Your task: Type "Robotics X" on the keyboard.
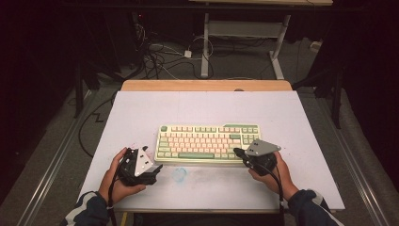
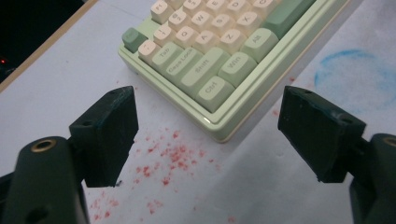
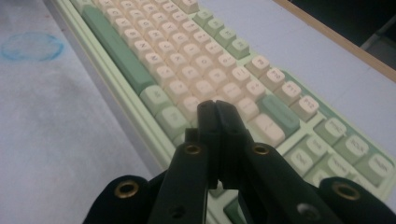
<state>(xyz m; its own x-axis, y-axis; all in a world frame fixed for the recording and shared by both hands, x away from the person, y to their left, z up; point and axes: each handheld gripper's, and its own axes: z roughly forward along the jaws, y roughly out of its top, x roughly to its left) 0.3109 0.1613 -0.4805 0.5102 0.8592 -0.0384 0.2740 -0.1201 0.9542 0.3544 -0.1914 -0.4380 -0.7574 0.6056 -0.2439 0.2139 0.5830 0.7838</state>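
A green and cream keyboard (image 1: 209, 142) lies in the middle of the white table (image 1: 141, 113). My left gripper (image 1: 153, 165) rests by the keyboard's near left corner (image 2: 219, 126), held in a hand, its jaws open with nothing between them; the left gripper view has the corner between the two pads (image 2: 109, 133). At the keyboard's near right edge my right gripper (image 1: 236, 152) hangs low over the keys (image 3: 205, 88). Its jaws are shut together, pad against pad (image 3: 216, 116), with nothing held.
A blue ring mark (image 1: 179, 174) sits on the table in front of the keyboard, and red speckles (image 2: 173, 156) dot the surface near the left gripper. Beyond the table's wooden far edge (image 1: 207, 85) are cables (image 1: 155, 52) and desk legs (image 1: 205, 47) on the floor.
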